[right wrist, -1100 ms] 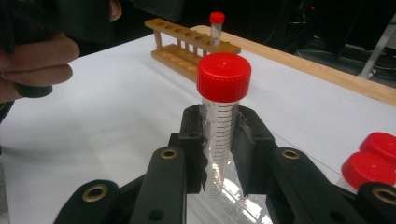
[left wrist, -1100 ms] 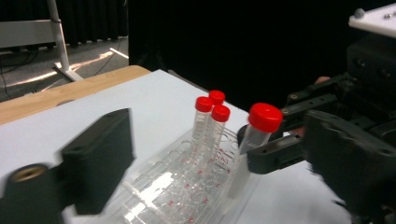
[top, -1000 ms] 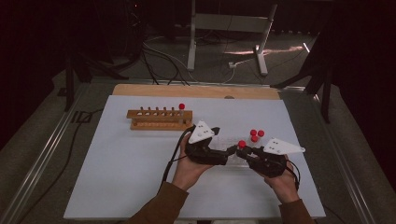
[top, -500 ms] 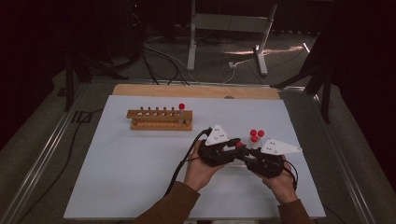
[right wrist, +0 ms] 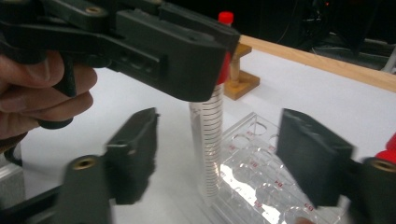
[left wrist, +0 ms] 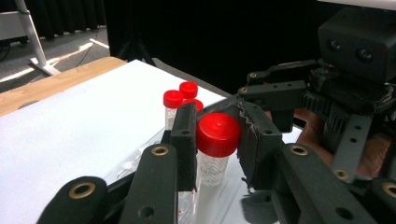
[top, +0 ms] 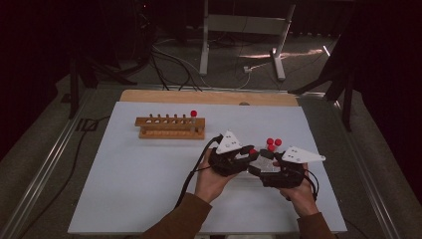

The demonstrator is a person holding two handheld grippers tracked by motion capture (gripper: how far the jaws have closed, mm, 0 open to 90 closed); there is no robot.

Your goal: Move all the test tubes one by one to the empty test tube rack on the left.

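The left gripper (left wrist: 215,140) pinches a tube (left wrist: 214,154) by its red cap (left wrist: 218,134) — the tube hangs upright, long axis vertical, its foot in the clear rack (right wrist: 261,186) just below. The right gripper (right wrist: 219,158) is spread wide, one jaw on either side of the tube — touching nothing, though nearest its body.

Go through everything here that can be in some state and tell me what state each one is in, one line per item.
left gripper: shut on the red cap of the held tube.
held tube: capped, upright, its foot at the clear rack.
right gripper: open, fingers either side of the held tube, not touching.
clear rack: visible wells unfilled.
three capped tubes: upright, capped.
wooden rack: one red-capped tube at its right end, other visible slots unfilled.
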